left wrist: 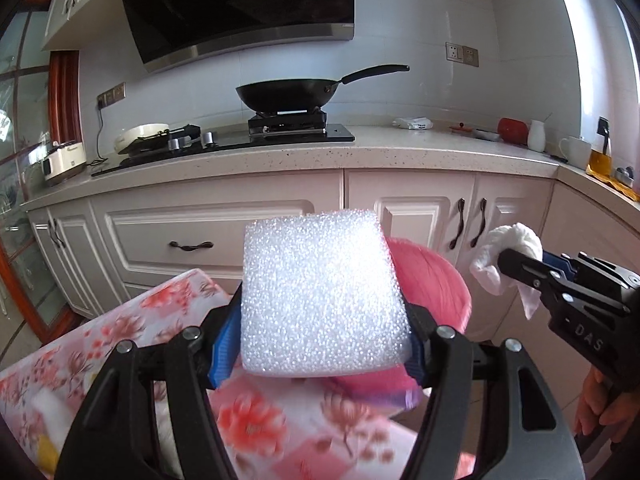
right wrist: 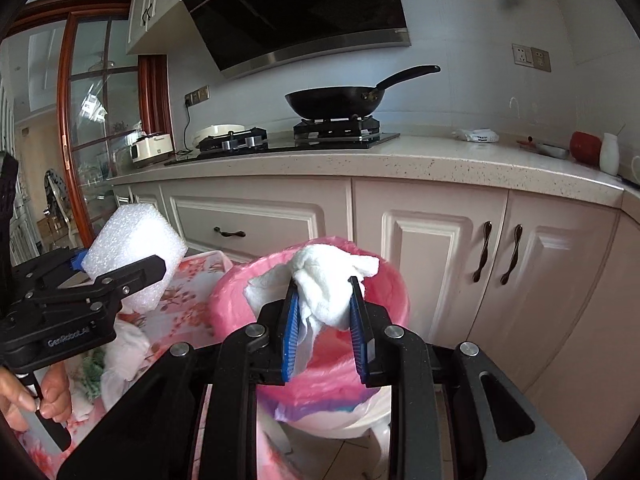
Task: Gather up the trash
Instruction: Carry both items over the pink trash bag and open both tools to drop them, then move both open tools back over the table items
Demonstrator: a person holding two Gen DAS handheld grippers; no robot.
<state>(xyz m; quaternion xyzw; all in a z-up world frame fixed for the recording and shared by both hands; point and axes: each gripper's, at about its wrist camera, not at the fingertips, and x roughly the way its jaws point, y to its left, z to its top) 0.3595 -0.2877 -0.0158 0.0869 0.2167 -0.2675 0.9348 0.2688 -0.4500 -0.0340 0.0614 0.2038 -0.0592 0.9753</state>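
Note:
My left gripper (left wrist: 316, 344) is shut on a white foam block (left wrist: 320, 296), whose sides press against both blue pads. It hangs over the edge of the flowered table (left wrist: 120, 332), just before the pink-lined trash bin (left wrist: 432, 280). In the right wrist view the foam block (right wrist: 136, 248) and the left gripper (right wrist: 132, 276) show at the left. My right gripper (right wrist: 326, 312) is shut on a crumpled white tissue (right wrist: 328, 292), held over the open mouth of the pink-lined bin (right wrist: 384, 304). The right gripper (left wrist: 516, 264) and its tissue (left wrist: 508, 248) appear at the right of the left wrist view.
White kitchen cabinets (right wrist: 424, 240) with dark handles stand right behind the bin. On the counter (left wrist: 400, 148) above are a stove with a black wok (left wrist: 288, 96), a red pot and cups. More white tissue (right wrist: 124, 348) lies on the table. A hand (right wrist: 52, 396) holds the left gripper's handle.

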